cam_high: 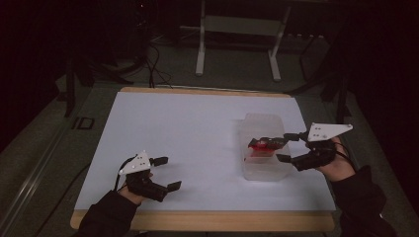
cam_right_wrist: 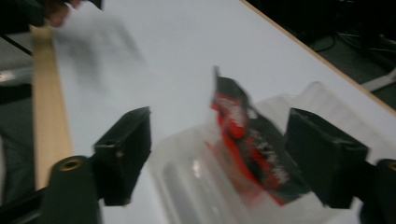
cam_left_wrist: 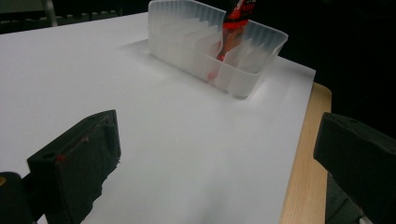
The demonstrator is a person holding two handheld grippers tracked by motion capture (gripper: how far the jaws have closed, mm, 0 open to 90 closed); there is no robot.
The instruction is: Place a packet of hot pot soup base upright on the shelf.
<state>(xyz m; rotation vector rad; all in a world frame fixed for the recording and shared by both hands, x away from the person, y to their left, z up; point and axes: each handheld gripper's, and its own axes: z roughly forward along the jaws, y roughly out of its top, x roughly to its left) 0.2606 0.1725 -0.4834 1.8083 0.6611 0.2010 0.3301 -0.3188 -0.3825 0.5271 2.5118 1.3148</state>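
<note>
High view: I log a wooden-edged counter (cam_high: 207, 220) covered by a white sheet (cam_high: 197, 143). A clear ribbed plastic tray (cam_high: 263, 146) sits toward the counter's right edge, nearer the front than the back. A red-and-black foil packet (cam_high: 264, 144) stands partly inside it. My right gripper (cam_high: 282, 146) hovers at the tray's right side, jaws spread wide, grasping nothing; the packet lies just beyond the jaw tips. My left gripper (cam_high: 167, 173) hangs near the front left corner, jaws parted, empty.

Left gripper view: both black jaws of the left gripper (cam_left_wrist: 224, 154) stand well apart over bare sheet (cam_left_wrist: 187, 140). The tray (cam_left_wrist: 224, 60) lies beyond them, the packet (cam_left_wrist: 236, 21) upright in it.

Right gripper view, blurred: the right gripper (cam_right_wrist: 233, 158) is released, its jaws on either side of the packet (cam_right_wrist: 254, 149), which leans in the tray (cam_right_wrist: 196, 186). I cannot tell whether the right-hand jaw touches it.
</note>
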